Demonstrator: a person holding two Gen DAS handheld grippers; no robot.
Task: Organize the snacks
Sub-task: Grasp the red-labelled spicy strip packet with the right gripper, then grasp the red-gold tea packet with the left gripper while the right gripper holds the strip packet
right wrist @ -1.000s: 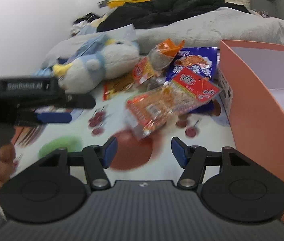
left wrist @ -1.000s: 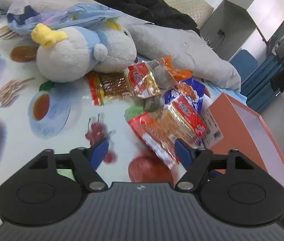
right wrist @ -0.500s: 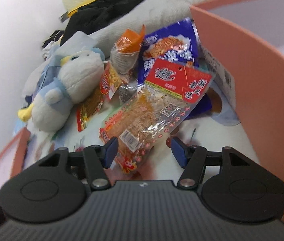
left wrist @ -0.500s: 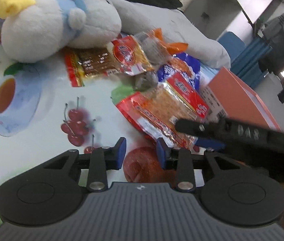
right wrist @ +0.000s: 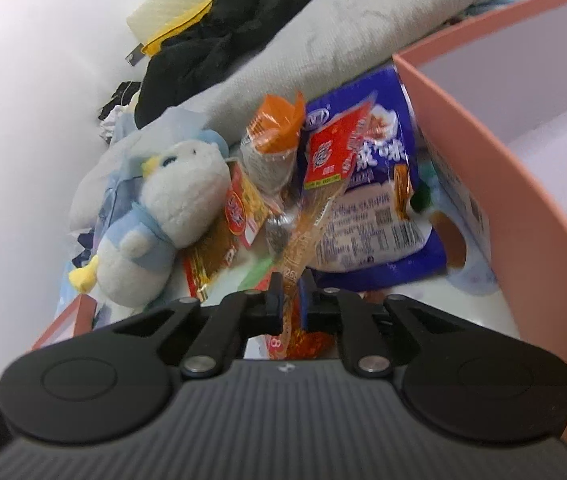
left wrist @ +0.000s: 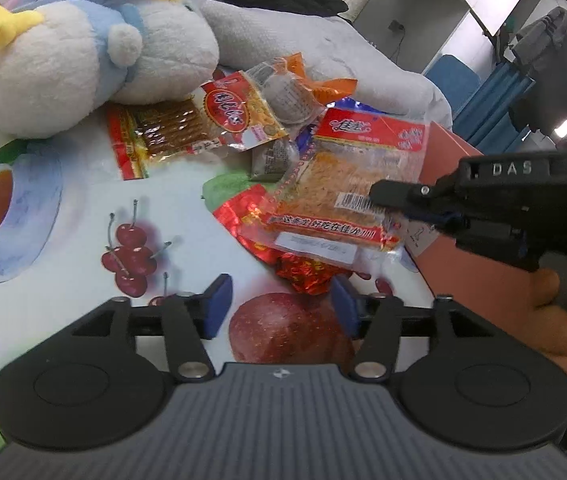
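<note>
A big red-and-orange snack packet (left wrist: pixel 347 176) is tipped up off the printed tablecloth. My right gripper (left wrist: pixel 381 200) comes in from the right, shut on the packet's barcode edge. In the right wrist view the same packet (right wrist: pixel 323 168) stands edge-on, pinched in my right gripper (right wrist: pixel 290 300). My left gripper (left wrist: pixel 281 308) hovers low over the cloth, its jaws opening, nothing between its pads. A crumpled red foil wrapper (left wrist: pixel 295 272) lies just ahead of its fingers. More snacks lie behind: a purple bag (right wrist: pixel 375 208), a red-yellow packet (left wrist: pixel 239 112) and an orange-topped clear packet (right wrist: pixel 271 136).
A salmon-pink box (right wrist: pixel 483 140) stands open at the right, its corner (left wrist: pixel 443 148) just behind the held packet. A white-and-blue plush toy (left wrist: pixel 83 60) lies at the back left. A grey blanket (left wrist: pixel 323 48) and dark clothes bound the far side. A hand (left wrist: pixel 563 312) holds the right gripper.
My right gripper has shut on the red-and-orange packet and rolled, tipping it up on edge. My left gripper sank closer to the cloth, narrowed, then widened again.
</note>
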